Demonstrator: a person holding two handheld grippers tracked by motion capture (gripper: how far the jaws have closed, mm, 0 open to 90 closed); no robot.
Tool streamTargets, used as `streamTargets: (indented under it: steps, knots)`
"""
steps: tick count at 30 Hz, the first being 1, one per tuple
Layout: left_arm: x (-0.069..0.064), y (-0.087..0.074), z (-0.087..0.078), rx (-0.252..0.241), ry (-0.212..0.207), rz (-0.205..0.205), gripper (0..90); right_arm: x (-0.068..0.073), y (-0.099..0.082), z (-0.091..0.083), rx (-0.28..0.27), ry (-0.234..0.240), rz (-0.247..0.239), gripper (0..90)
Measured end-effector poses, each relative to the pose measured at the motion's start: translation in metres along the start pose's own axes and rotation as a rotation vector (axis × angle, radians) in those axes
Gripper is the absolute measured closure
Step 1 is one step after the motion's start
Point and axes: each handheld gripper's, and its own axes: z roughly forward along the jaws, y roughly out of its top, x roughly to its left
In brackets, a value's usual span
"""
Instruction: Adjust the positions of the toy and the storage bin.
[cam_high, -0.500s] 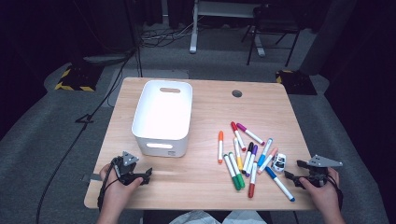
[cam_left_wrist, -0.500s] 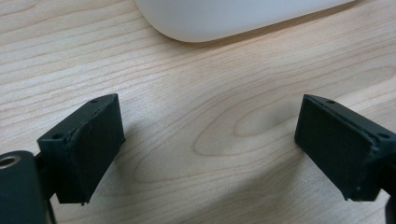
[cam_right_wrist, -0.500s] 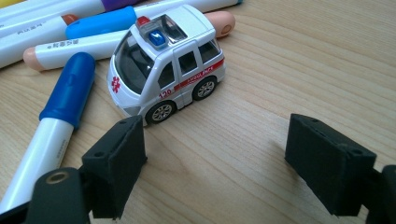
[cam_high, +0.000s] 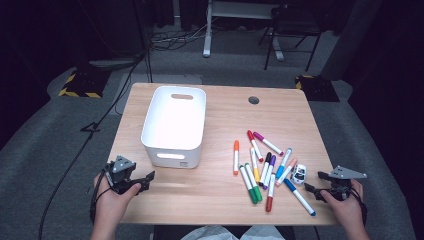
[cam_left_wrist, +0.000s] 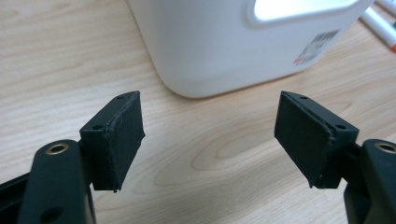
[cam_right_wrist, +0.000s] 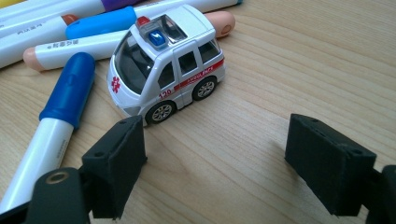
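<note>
Table (cam_high: 220, 115), pale wood, carries everything. White bin (cam_high: 174, 125) sits left of centre, handle slot facing me. A loose fan of markers (cam_high: 260, 165) lies to its right, and a small toy ambulance (cam_high: 299, 174) rests at the fan's right edge, just beside a blue-capped marker (cam_high: 299, 195).

Against the frame half a second back: bin, markers and ambulance lie where they lay. Both my hands sit at the near edge of the table much as before; I see no clear shift in either.

My left gripper (cam_high: 145, 180) rests near the bin's near left corner. My right gripper (cam_high: 311, 190) lies just short of the ambulance, pointing toward it.

The high view gives the whole layout but leaves the jaws too small to judge. The left gripper view shows my left gripper (cam_left_wrist: 208, 135) with jaws spread and bare wood between them, the bin's (cam_left_wrist: 224, 42) lower corner and barcode label ahead. The right gripper view shows my right gripper (cam_right_wrist: 215, 158) likewise spread, holding nothing, with the ambulance (cam_right_wrist: 166, 60) just beyond the left jaw tip, not touched, its red lettering readable, and the blue-capped marker (cam_right_wrist: 65, 98) alongside.
</note>
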Motion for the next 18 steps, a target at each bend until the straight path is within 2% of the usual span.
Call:
streamTargets:
  steps: [3,6,9,14,18]
  knots:
    - [0.001,0.007,-0.008,-0.035,-0.036,-0.015,23.7,0.0,0.0,0.0,0.0,0.0,0.0,20.5]
    - [0.002,0.016,-0.016,-0.063,-0.046,-0.01,23.4,0.0,0.0,0.0,0.0,0.0,0.0,20.5]
    - [0.004,0.027,-0.022,-0.083,-0.047,-0.012,23.4,0.0,0.0,0.0,0.0,0.0,-0.001,20.5]
    - [0.006,0.043,-0.03,-0.097,-0.039,0.01,23.5,0.0,0.0,0.0,0.0,0.0,0.0,20.5]
    - [0.007,0.062,-0.029,-0.111,-0.057,0.014,25.1,0.0,0.0,0.0,0.0,0.0,0.0,20.5]
